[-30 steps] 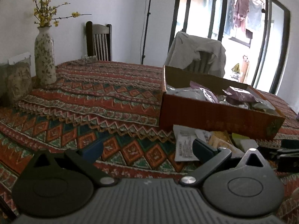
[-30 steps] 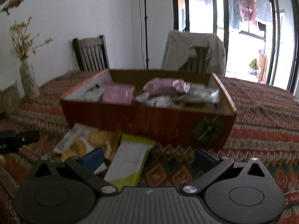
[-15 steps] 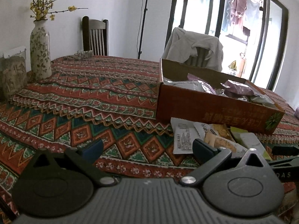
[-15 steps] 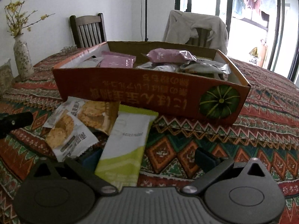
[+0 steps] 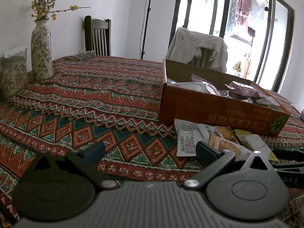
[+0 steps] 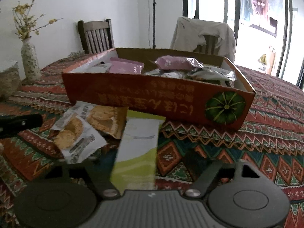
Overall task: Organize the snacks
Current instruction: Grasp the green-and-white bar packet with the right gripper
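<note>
An orange cardboard box (image 6: 133, 96) holds pink and silver snack packets (image 6: 171, 62); it also shows in the left wrist view (image 5: 209, 112). In front of it on the cloth lie two cracker packets (image 6: 76, 133) and a green-and-white packet (image 6: 138, 148). My right gripper (image 6: 150, 163) is open, its jaws on either side of the green packet's near end. My left gripper (image 5: 150, 150) is open and empty over the cloth, left of the cracker packets (image 5: 218, 140).
A patterned tablecloth (image 5: 95, 98) covers the table. A flowered vase (image 5: 40, 47) and a jar (image 5: 12, 74) stand at the far left. Two chairs (image 5: 97, 36) stand behind the table, one draped with a jacket (image 5: 199, 47).
My right gripper has dropped low and moved forward, so the green packet now lies between its open jaws. My left gripper has tilted and shifted slightly and stays open.
</note>
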Available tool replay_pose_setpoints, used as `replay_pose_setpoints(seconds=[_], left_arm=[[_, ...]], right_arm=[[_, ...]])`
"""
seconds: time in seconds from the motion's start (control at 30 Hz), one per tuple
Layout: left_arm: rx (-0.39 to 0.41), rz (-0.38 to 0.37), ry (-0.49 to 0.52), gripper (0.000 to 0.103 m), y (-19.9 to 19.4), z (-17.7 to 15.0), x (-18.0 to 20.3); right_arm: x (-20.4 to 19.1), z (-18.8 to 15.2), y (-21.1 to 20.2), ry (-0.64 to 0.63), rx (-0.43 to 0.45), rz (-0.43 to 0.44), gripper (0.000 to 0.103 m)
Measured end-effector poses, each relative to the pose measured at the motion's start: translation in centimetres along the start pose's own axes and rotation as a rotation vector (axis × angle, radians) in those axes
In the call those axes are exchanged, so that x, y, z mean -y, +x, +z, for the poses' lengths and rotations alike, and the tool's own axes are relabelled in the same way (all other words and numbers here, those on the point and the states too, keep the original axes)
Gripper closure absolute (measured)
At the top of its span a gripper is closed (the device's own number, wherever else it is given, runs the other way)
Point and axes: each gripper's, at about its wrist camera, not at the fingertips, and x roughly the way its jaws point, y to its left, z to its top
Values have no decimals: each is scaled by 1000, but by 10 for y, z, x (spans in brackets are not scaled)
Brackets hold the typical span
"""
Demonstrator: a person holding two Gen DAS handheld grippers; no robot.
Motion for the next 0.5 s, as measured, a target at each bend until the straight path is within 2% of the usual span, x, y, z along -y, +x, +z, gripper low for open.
replay_pose_setpoints(seconds=[0.03,0.07,0.1,0.5], left_arm=[[0,0,0,0,0,0,0],[0,1,1,0,0,0,0],[0,2,1,0,0,0,0],[-32,12,16,0,3,3,4]], right_arm=[[-1,0,-2,-4,5,5,47],[-1,-1,-3,-9,10,10,61],[-2,-1,-5,-14,15,9,64],[15,-6,-26,12,85,-5,66]])
